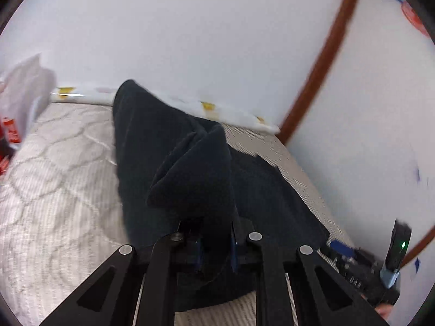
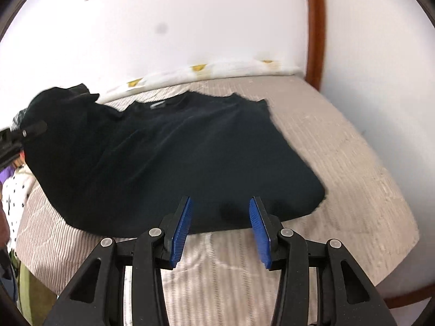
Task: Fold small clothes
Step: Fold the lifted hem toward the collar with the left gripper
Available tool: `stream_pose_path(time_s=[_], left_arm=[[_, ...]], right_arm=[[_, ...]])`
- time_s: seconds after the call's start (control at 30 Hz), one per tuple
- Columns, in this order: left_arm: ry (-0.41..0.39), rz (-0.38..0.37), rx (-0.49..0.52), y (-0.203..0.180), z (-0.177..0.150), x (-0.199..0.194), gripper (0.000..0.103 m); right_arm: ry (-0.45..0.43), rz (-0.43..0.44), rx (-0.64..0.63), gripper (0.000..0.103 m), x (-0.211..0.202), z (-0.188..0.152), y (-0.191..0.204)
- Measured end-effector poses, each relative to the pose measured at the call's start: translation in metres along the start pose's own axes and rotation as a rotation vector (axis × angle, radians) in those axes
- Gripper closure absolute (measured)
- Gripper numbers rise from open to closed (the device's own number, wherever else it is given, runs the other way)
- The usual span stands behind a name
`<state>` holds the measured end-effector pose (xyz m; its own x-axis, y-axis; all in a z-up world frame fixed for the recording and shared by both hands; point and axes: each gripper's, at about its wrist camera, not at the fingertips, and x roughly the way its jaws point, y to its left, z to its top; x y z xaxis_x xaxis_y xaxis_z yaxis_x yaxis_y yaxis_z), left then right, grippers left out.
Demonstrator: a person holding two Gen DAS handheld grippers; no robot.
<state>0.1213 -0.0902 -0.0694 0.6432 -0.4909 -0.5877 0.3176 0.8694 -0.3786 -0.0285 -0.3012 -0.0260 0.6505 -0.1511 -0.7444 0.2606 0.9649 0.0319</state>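
A black T-shirt point(image 2: 174, 152) lies spread on the grey quilted mattress point(image 2: 339, 163), its collar toward the wall. My left gripper point(image 1: 216, 235) is shut on one edge of the shirt point(image 1: 190, 168) and holds a fold of it raised above the bed. In the right wrist view that gripper point(image 2: 24, 133) shows at the left edge, where the cloth bunches up. My right gripper point(image 2: 220, 203) hovers open over the shirt's near hem, its blue pads point(image 2: 180, 233) apart with nothing pinched between them. One blue pad point(image 1: 342, 247) of it shows at the lower right of the left wrist view.
A white sheet with yellow marks point(image 2: 201, 69) is bunched along the wall. A brown wooden frame point(image 2: 315, 27) stands at the bed's right corner. A white bag with red items point(image 1: 21, 103) sits at the left. Polka-dot fabric point(image 2: 16, 187) lies beside the bed.
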Motion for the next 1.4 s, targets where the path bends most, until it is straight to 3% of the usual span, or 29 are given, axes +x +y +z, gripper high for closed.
stream_pose_path(time_s=[0.13, 0.23, 0.33, 0.43, 0.6, 0.67, 0.73, 0.93, 1.13, 1.4], left_arm=[[0.103, -0.058, -0.017, -0.011, -0.011, 0.034, 0.089], [0.167, -0.052, 0.004, -0.021, -0.021, 0.055, 0.089], [0.206, -0.039, 0.041, -0.028, -0.028, 0.067, 0.087], [0.240, -0.078, 0.044, -0.027, -0.031, 0.063, 0.081], [0.222, -0.152, 0.051, -0.019, -0.030, 0.039, 0.071], [0.198, -0.156, 0.077, -0.012, -0.034, 0.024, 0.063], [0.166, -0.134, 0.092, -0.001, -0.039, 0.012, 0.045], [0.150, -0.055, 0.047, 0.050, -0.058, -0.010, 0.041], [0.186, -0.056, -0.013, 0.080, -0.086, -0.009, 0.037], [0.208, -0.108, -0.001, 0.069, -0.092, 0.016, 0.037]], right_arm=[[0.004, -0.012, 0.013, 0.059, 0.000, 0.001, -0.016], [0.012, -0.014, 0.017, 0.059, 0.002, -0.001, -0.023], [0.027, -0.005, 0.021, 0.059, 0.004, -0.002, -0.025], [0.039, 0.012, 0.027, 0.059, 0.006, -0.001, -0.022], [0.044, 0.057, 0.028, 0.049, 0.005, 0.004, -0.006], [0.046, 0.086, 0.026, 0.044, 0.004, 0.007, 0.003], [0.053, 0.124, 0.034, 0.040, 0.005, 0.012, 0.016], [0.085, 0.252, 0.015, 0.033, 0.013, 0.026, 0.065], [0.105, 0.332, 0.011, 0.031, 0.033, 0.031, 0.110], [0.138, 0.283, 0.096, 0.034, 0.091, 0.048, 0.128]])
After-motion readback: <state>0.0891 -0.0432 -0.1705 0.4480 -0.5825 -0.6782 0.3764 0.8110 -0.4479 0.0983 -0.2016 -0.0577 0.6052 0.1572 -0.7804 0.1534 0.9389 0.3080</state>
